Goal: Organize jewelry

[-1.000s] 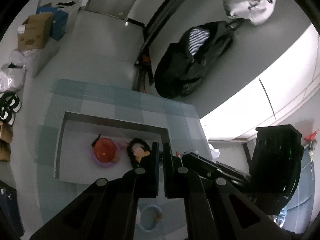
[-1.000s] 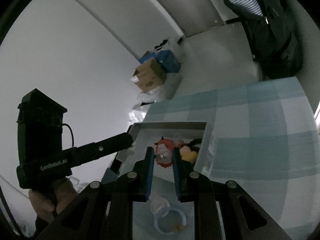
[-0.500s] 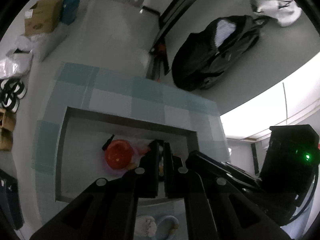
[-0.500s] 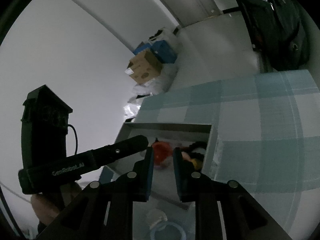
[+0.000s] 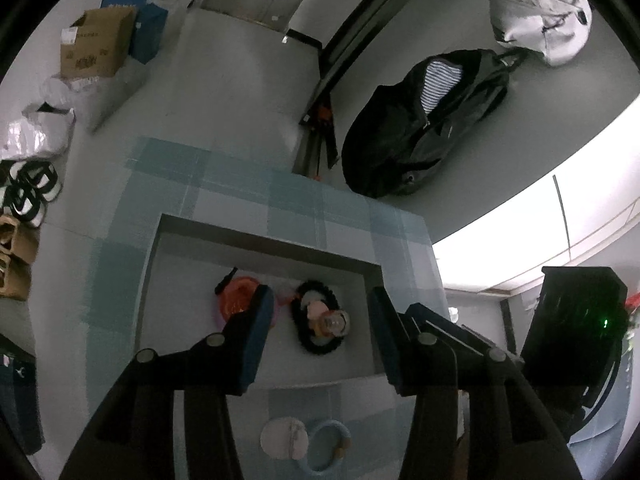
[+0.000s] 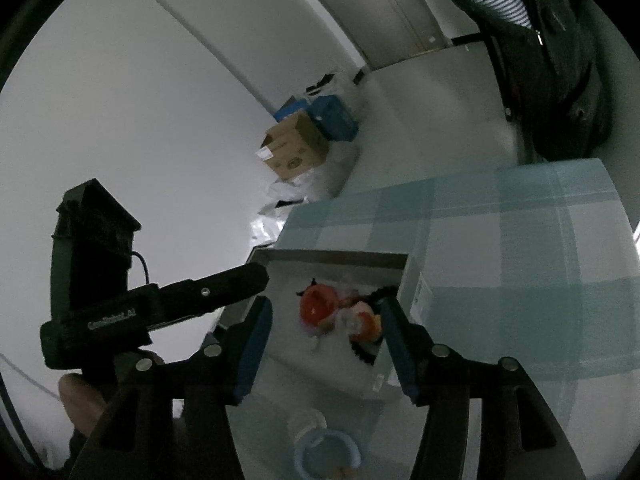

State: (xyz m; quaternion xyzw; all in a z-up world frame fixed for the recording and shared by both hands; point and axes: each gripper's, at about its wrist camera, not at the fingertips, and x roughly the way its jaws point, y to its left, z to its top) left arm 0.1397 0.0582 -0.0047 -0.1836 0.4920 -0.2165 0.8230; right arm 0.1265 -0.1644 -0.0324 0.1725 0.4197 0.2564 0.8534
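Observation:
A shallow grey box (image 5: 260, 236) sits on a blue checked cloth (image 5: 240, 196). In it lie an orange-red round piece (image 5: 236, 300), a black fuzzy ring (image 5: 316, 348) and a small clear piece with a pink and yellow one (image 5: 330, 320). My left gripper (image 5: 320, 332) is open and empty above the box. My right gripper (image 6: 326, 344) is also open and empty above the box (image 6: 332, 258), over the same pieces (image 6: 318, 306). A light blue ring (image 5: 328, 448) and a white round piece (image 5: 282, 438) lie on the cloth in front of the box.
A black bag (image 5: 424, 124) and a white bag (image 5: 540, 16) lie on the floor beyond the table. Cardboard and blue boxes (image 5: 96, 44) and shoes (image 5: 28, 192) stand at the left. The left gripper's body (image 6: 152, 308) shows in the right wrist view.
Both grippers were shut and are now open. The small clear piece that the right gripper held now lies in the box by the black ring.

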